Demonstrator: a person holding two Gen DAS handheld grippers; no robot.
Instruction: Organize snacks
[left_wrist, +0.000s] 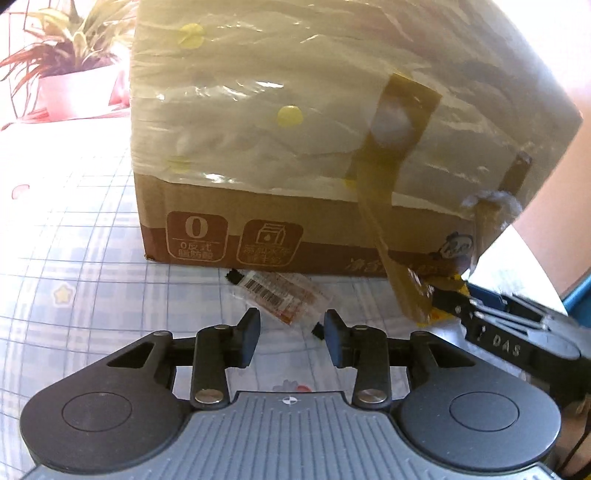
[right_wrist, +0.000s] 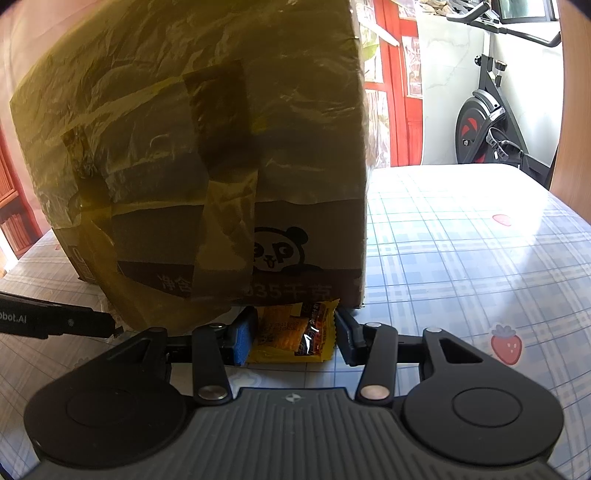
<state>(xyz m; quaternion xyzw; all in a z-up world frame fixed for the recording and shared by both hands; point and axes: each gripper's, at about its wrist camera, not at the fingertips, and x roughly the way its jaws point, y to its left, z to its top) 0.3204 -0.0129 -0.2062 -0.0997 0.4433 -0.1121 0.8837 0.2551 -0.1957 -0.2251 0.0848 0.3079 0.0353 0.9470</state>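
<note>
A clear snack packet with a barcode lies flat on the plaid tablecloth, just in front of a tall cardboard box wrapped in tape. My left gripper stands open right behind the packet. Its pads are on either side of the packet's near end and do not press it. In the right wrist view, my right gripper is shut on a yellow-orange snack packet, low at the foot of the box, under its panda print. The right gripper also shows at the box's right corner in the left wrist view.
A loose strip of brown tape hangs down the box side to the table. A potted plant stands behind the box on the left. The tablecloth stretches right of the box. An exercise bike stands beyond the table.
</note>
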